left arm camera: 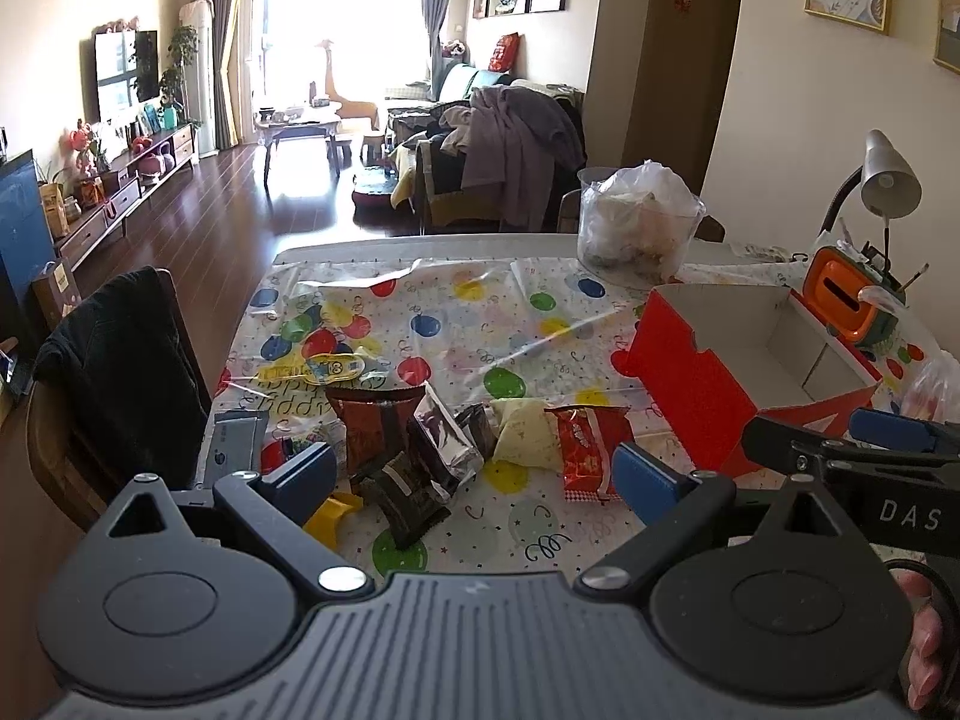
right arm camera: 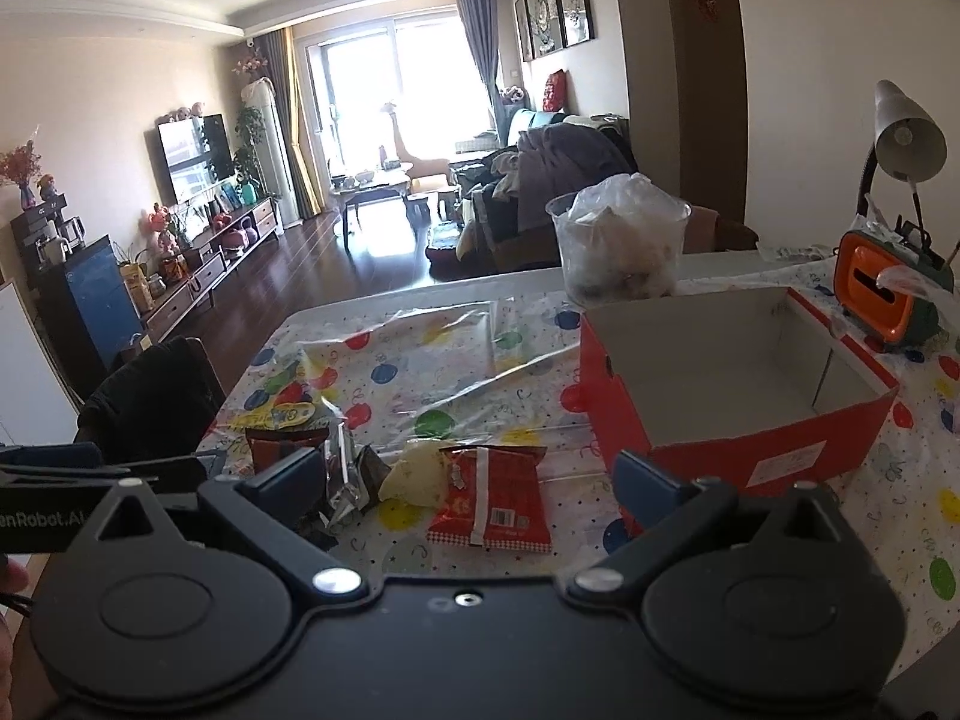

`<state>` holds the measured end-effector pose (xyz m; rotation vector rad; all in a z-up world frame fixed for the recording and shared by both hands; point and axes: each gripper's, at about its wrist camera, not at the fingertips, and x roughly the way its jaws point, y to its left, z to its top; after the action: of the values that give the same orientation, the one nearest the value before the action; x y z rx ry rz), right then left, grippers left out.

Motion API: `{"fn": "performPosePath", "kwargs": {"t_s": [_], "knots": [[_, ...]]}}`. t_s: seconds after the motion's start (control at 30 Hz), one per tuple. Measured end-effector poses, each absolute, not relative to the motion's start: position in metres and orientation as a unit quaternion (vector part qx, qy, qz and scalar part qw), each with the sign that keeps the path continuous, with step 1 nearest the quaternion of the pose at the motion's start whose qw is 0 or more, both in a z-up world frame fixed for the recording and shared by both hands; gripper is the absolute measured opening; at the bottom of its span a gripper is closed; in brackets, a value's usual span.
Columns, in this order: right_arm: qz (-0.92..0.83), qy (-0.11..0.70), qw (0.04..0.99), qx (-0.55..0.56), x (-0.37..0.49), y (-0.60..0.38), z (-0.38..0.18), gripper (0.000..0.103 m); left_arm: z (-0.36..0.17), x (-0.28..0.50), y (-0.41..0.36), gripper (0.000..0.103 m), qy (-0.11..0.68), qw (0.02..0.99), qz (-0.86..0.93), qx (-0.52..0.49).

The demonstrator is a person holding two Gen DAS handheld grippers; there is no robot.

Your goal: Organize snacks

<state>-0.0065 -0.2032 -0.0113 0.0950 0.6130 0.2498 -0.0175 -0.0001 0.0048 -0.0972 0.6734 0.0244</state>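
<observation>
Both claws, left claw (left arm camera: 474,471) & right claw (right arm camera: 468,474), gape apart, empty. Crinkly red foil snack packet (right arm camera: 489,501) lies on desk beside empty red cardboard box (right arm camera: 720,372). Risk: slick foil slips, or pinch drags neighbouring pale yellow pouch (right arm camera: 417,474).

Snack packets (left arm camera: 456,444) beside empty red box (left arm camera: 708,384)

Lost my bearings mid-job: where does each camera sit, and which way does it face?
Left wrist: behind the open left claw, facing the snack pile; right claw alongside.
Right wrist: behind the open right claw, facing the red snack packet and red box.
Shared: packet, box, clear tub, lamp.
</observation>
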Motion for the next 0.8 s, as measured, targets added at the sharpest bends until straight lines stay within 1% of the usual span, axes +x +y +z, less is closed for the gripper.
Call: {"fn": "performPosePath", "kwargs": {"t_s": [0.07, 0.17, 0.57, 0.8], "knots": [[0.124, 0.301, 0.944, 0.045, -0.006, -0.203, -0.011, 0.1, 0.004, -0.018, 0.001, 0.099, 0.33, 0.943, 0.011, -0.048], [0.124, 0.298, 0.946, 0.041, -0.005, -0.202, -0.011, 0.099, 0.004, -0.018, 0.002, 0.099, 0.33, 0.943, 0.009, -0.047], [0.128, 0.285, 0.949, 0.037, -0.009, -0.195, -0.008, 0.099, 0.006, -0.016, 0.003, 0.099, 0.326, 0.944, 0.003, -0.043], [0.126, 0.278, 0.952, 0.036, -0.011, -0.192, -0.006, 0.1, 0.008, -0.015, 0.006, 0.099, 0.323, 0.946, 0.0, -0.043]]}}
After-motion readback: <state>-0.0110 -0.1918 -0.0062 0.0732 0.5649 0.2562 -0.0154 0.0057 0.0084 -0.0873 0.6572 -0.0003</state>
